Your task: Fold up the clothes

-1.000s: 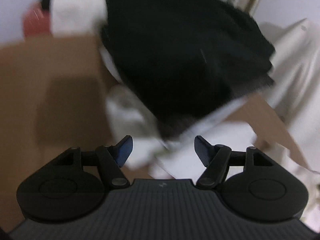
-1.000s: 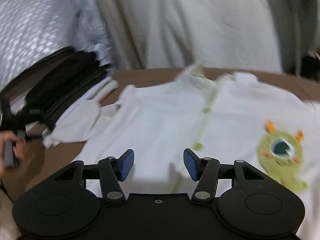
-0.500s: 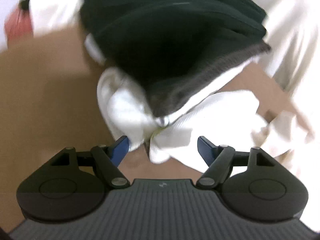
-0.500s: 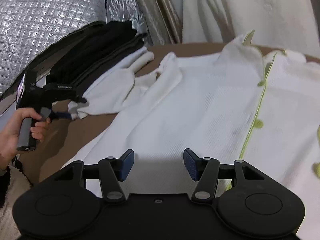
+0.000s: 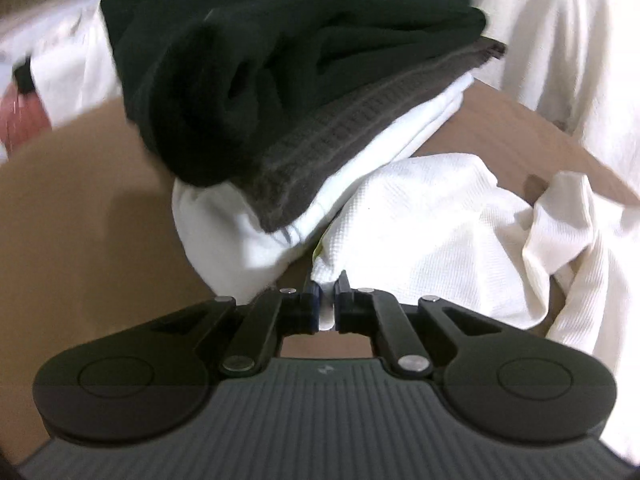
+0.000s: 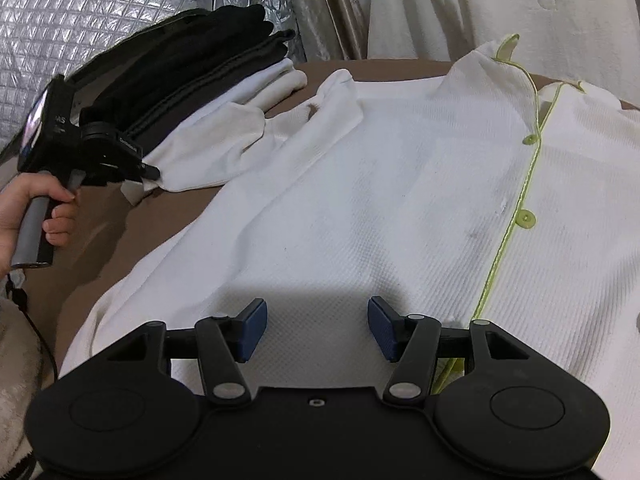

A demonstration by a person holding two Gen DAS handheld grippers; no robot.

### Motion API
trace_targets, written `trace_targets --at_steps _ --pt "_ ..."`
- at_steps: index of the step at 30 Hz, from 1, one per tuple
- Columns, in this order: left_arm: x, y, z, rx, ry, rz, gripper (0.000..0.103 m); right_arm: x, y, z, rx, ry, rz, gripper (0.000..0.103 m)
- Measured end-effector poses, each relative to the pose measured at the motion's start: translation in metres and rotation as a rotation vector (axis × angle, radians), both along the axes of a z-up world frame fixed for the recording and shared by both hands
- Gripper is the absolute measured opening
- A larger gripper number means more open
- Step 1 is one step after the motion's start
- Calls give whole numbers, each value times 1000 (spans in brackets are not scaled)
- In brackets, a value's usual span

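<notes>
- Left gripper (image 5: pixel 327 307) clamped on the cuff end of the white shirt's sleeve (image 5: pixel 420 232), a sliver of white cloth pinched between the blue pads.
- Right gripper (image 6: pixel 317 328) held with jaws well apart, nothing between them, hovering just over the lower front of the white shirt (image 6: pixel 360 208).
- Shirt spread front-up on the brown table (image 6: pixel 132 216), green-piped placket (image 6: pixel 516 216) and green buttons running up the right side of the right wrist view, collar at the far end.
- Sleeve lying crumpled just beside, and possibly touching, the stack of folded clothes (image 5: pixel 288 92): black items on top, a grey one under them, a white one at the bottom.
- Left hand (image 6: pixel 38 216) seen gripping the handle of its tool at the table's near-left corner.
- Risk judged highest at the stack: sleeve pulled across while still snagged against the bottom white piece, dragging it out and toppling the pile.
- Thin bite on the cuff: likely to slip free under a quick tug, leaving the sleeve half-folded and bunched.
- With the body unpinned by the right gripper, whole shirt apt to slide toward the left, skewing placket and collar.
- Sleeve carried over while twisted: a creased, lumpy fold.
</notes>
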State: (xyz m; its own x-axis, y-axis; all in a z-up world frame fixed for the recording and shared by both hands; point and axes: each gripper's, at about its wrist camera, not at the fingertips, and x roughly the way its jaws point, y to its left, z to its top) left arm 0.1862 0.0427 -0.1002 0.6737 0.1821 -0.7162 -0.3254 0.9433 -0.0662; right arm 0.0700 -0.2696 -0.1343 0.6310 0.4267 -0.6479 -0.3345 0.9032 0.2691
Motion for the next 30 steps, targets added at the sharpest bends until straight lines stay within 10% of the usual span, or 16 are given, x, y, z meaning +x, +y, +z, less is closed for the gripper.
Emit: trace_targets --at_steps 10,17,23,30 --pt "-48 -36 67 244 -374 -83 5 -7 -3 6 -113 -12 5 63" --pt "-138 5 177 180 -654 140 5 -4 -22 3 -66 20 -38 62" --pt "-135 61 153 -58 -512 253 6 -4 -18 0 -91 13 -43 62" --pt "-60 71 191 17 -579 177 5 -8 -14 1 -140 4 -41 62"
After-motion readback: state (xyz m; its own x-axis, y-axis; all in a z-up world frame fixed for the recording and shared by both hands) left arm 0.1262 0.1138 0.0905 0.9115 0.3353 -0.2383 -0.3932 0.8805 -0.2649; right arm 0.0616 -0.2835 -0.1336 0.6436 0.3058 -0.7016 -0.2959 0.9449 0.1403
